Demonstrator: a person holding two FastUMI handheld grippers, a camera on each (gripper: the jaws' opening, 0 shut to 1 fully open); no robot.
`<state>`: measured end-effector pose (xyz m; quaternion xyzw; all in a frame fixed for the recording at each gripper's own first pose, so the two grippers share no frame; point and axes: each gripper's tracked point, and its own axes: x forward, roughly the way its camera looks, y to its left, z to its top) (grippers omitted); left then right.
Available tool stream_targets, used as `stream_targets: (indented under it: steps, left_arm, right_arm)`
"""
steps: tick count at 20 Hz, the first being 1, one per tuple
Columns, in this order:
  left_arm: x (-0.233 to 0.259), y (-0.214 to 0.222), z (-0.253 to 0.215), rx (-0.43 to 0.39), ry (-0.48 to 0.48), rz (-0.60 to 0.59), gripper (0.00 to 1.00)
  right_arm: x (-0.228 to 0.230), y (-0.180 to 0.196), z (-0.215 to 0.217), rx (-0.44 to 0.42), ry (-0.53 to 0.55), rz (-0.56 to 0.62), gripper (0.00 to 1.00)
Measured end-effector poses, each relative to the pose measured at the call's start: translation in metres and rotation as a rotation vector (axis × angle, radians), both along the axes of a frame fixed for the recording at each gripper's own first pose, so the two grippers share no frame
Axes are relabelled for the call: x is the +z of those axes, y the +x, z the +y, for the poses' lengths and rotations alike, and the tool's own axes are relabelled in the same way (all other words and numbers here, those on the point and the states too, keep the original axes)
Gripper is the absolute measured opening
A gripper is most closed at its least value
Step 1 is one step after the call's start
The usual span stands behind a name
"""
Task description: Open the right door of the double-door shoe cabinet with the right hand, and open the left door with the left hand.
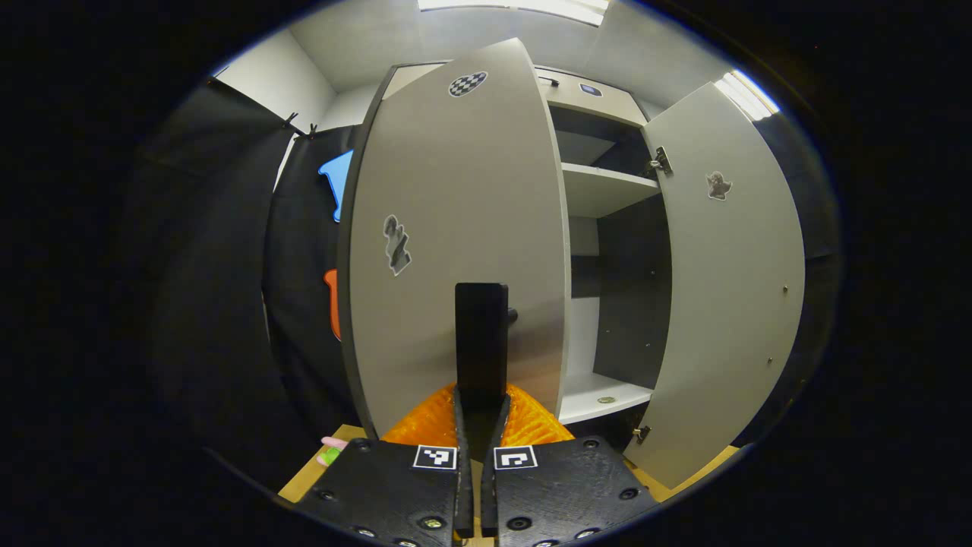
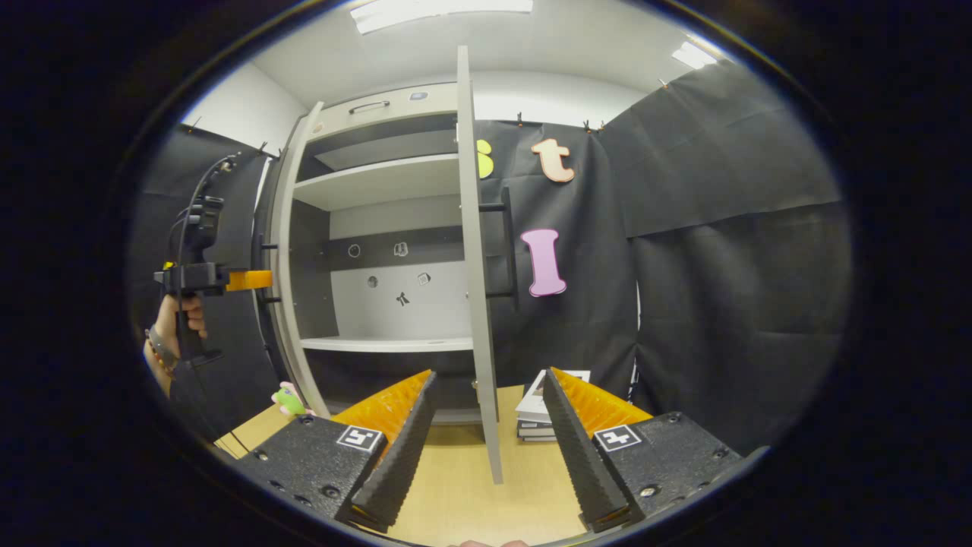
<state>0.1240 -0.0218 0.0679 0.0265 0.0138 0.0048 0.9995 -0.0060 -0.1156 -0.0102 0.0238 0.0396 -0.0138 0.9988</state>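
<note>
The grey left door (image 1: 448,228) stands ajar right in front of the left gripper view. My left gripper (image 1: 481,401) is shut on its black vertical handle (image 1: 481,334). The right door (image 1: 729,289) is swung wide open at the right. In the right gripper view that right door (image 2: 474,251) is edge-on, its black handle (image 2: 507,243) on the far face. My right gripper (image 2: 488,376) is open, a finger on each side of the door's lower edge without touching it. At the far left a hand holds the left gripper (image 2: 228,279) at the left door (image 2: 292,251).
The cabinet's white shelves (image 2: 387,178) are bare apart from a small object (image 1: 605,399) on the lower one. A stack of books (image 2: 541,416) lies on the wooden table (image 2: 456,486) behind the right door. A small green and pink toy (image 2: 288,396) sits near the left door's foot.
</note>
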Motion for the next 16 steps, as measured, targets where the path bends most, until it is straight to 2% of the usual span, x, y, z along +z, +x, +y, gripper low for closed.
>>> stream_targets:
  steps: [2,8,12,16]
  left_arm:
    - [0.002,-0.015,0.02,0.03,-0.023,-0.007,0.03]
    - [0.008,-0.049,0.09,0.142,-0.001,-0.02,0.02]
    - [0.016,-0.054,0.13,0.185,0.002,-0.035,0.0]
    - [0.017,-0.052,0.149,0.13,-0.017,-0.044,0.0]
  right_arm:
    - [-0.002,0.003,0.004,0.001,0.001,0.0,0.87]
    - [0.013,0.014,0.018,-0.001,0.001,-0.047,0.87]
    - [0.02,0.022,0.029,0.005,-0.024,-0.064,0.87]
    - [0.014,0.025,0.04,0.008,-0.041,-0.053,0.85]
